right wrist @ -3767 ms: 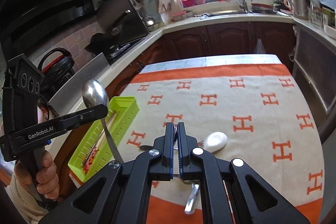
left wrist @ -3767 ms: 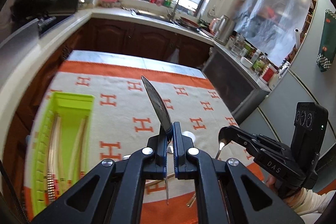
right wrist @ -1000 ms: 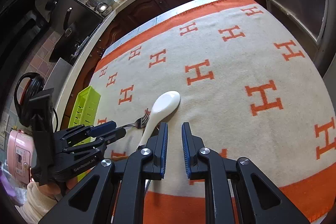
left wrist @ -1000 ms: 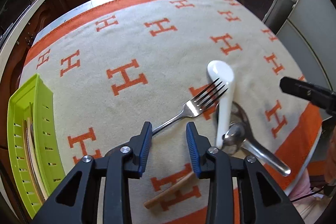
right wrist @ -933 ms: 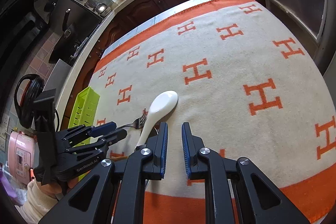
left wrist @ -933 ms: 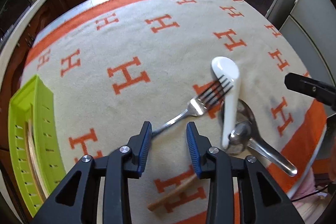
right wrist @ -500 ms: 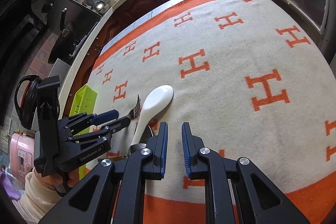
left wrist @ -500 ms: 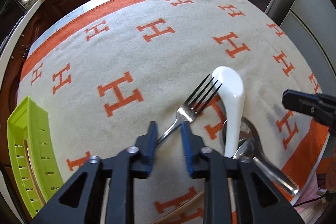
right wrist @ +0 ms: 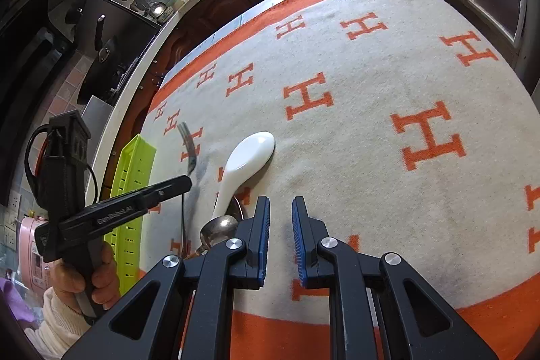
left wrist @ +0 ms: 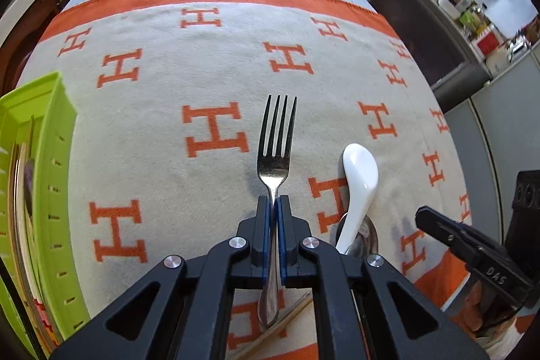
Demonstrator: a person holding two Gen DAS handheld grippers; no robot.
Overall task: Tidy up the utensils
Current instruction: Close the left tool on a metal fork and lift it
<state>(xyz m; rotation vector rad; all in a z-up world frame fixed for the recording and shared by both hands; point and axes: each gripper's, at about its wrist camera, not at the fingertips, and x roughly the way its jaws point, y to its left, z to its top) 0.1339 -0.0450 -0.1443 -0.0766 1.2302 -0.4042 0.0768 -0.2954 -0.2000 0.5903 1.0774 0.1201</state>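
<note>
My left gripper (left wrist: 274,201) is shut on a steel fork (left wrist: 275,154) by its neck and holds it above the cloth, tines forward; from the right wrist view the fork (right wrist: 189,147) is clear of the table. A white ceramic spoon (left wrist: 357,188) lies to its right, its handle resting over a metal spoon (left wrist: 369,237). My right gripper (right wrist: 280,215) is open and empty, just right of the white spoon (right wrist: 244,162) and the metal spoon (right wrist: 217,226). A green utensil tray (left wrist: 44,164) with chopsticks and other utensils sits at the left edge.
An orange and cream H-pattern cloth (left wrist: 209,63) covers the table. A wooden chopstick (left wrist: 287,324) lies near the front edge under my left gripper. Kitchen counters, cabinets and a stove surround the table. The green tray (right wrist: 135,188) stands beside my left hand.
My left gripper has closed on the fork and lifted it off the cloth, turning it to point straight ahead. My right gripper stays open and has barely moved.
</note>
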